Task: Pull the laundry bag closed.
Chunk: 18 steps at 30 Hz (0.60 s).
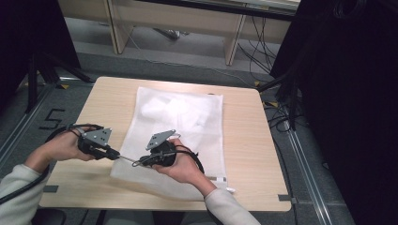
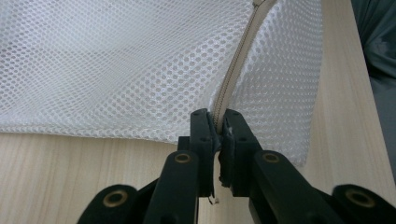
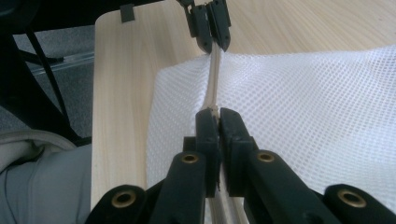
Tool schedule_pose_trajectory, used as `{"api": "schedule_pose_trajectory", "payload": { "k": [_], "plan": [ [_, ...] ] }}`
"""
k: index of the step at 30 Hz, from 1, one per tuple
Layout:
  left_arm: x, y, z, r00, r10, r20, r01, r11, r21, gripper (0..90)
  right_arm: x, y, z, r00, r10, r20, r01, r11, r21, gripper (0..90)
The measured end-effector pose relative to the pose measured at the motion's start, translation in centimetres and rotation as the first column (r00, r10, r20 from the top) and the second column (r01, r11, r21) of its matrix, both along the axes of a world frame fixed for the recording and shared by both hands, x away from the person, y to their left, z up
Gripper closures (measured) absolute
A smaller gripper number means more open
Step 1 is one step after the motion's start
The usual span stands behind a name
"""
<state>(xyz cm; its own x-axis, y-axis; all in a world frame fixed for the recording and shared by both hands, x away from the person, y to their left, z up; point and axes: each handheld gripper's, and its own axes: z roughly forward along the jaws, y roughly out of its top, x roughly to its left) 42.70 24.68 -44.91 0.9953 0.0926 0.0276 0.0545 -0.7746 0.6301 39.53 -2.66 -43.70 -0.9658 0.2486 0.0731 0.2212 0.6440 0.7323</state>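
High view: both grippers clench the mesh bag's (image 1: 187, 117) zipper (image 3: 212, 84) — left gripper (image 1: 114, 154) at its end, right gripper (image 1: 138, 162) beside; opening seemingly just beginning.

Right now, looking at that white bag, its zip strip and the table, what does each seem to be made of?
The bag looks like soft white mesh fabric, probably synthetic: small regular holes and loose folds. The zip strip looks like beige woven tape, matte; I cannot make out any teeth. The table looks like pale wood or wood-look laminate, with straight grain lines and a smooth, flat surface.
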Motion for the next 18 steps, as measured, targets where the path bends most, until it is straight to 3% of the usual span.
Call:
{"api": "schedule_pose_trajectory", "payload": {
  "k": [5, 11, 18],
  "plan": [
    [0.0, 0.1, 0.0, 1.0, 0.004, 0.005, -0.004, 1.0, 0.001, 83.3, -0.1, -0.6, -0.2, 0.9999, -0.003, 0.01, 0.003, 0.9999, -0.012, 88.0],
    [0.0, 0.0, 0.0, 1.0, 0.005, 0.008, -0.005, 0.9999, 0.014, 83.3, -0.3, -1.7, -0.3, 0.9995, -0.023, -0.02, 0.022, 0.9996, -0.015, 88.0],
    [0.2, 0.2, -0.1, 0.9999, -0.002, 0.015, 0.002, 1.0, 0.007, 83.3, -0.2, -1.8, -0.4, 0.9999, -0.007, -0.009, 0.007, 0.9999, -0.012, 88.0]
  ]
}}
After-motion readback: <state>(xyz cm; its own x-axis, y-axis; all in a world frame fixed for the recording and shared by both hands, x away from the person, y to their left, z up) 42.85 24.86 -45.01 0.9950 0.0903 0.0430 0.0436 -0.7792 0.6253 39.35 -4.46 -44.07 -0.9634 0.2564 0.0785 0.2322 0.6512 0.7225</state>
